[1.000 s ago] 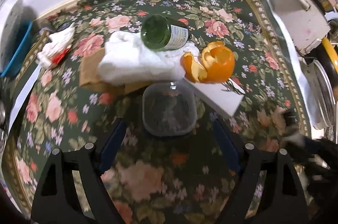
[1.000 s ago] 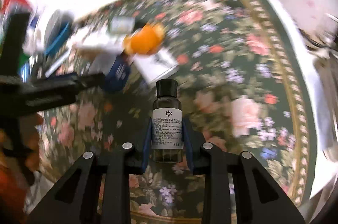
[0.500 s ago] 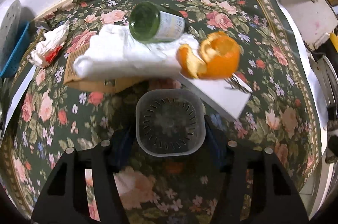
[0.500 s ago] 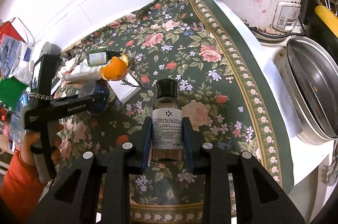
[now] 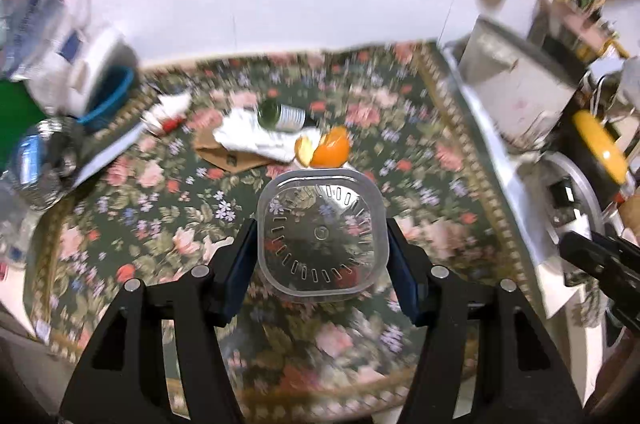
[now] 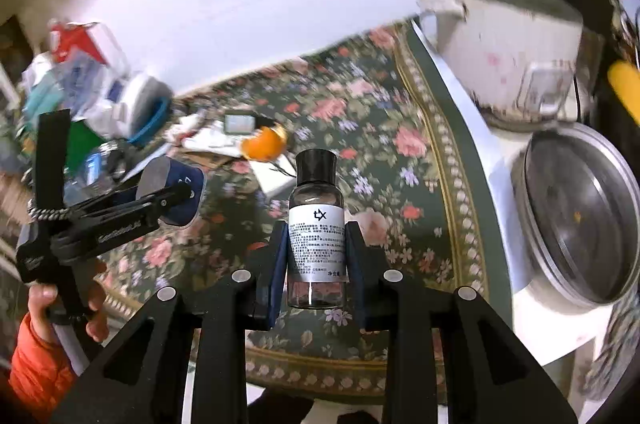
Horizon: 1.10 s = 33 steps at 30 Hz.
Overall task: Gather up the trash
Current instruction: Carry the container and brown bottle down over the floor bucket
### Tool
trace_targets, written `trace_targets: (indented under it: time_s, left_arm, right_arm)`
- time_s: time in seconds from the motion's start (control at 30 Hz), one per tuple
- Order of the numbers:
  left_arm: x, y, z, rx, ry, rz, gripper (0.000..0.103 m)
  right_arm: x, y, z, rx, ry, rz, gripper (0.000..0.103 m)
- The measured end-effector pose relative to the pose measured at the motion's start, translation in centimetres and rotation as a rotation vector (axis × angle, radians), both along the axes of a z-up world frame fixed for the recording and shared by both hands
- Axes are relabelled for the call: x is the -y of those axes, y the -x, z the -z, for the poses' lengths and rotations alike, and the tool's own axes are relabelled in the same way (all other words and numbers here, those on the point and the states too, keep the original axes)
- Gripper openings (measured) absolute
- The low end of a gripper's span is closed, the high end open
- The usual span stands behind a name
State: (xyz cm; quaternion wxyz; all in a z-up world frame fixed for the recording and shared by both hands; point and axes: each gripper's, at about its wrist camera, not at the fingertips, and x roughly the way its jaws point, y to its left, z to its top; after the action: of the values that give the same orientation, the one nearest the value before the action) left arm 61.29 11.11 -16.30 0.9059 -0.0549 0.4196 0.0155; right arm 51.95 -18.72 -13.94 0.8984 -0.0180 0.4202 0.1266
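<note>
Tub (image 5: 322, 236): clear thin plastic, likely light, flexible, slick; grip across its 2 side walls, gently. It sits between the left gripper (image 5: 322, 254) pads at 9 and 3 o'clock, jaws just closed onto it, lifted off the cloth (image 5: 132, 208). Right gripper (image 6: 316, 264): narrow, clamping the upright vial (image 6: 317, 236), probably fragile, by its label.

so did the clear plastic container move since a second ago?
Yes. The clear plastic container, clamped in the left gripper, has been lifted up and away from the orange peel it sat beside.
</note>
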Motion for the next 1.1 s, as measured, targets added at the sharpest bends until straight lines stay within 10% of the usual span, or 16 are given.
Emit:
trace_targets:
  time_s: [0.43,1.1]
  left_arm:
    - [0.6,14.0,-6.9,0.170,-0.017,-0.038,0.060]
    - [-6.0,33.6,-3.2,0.089,0.051,0.112,0.060]
  right_arm:
    - [-3.7,9.4,-5.8,0.159,-0.067,-0.152,0.025]
    - [-11.1,27.3,-0.7,0.134,-0.060,0.047,0.025]
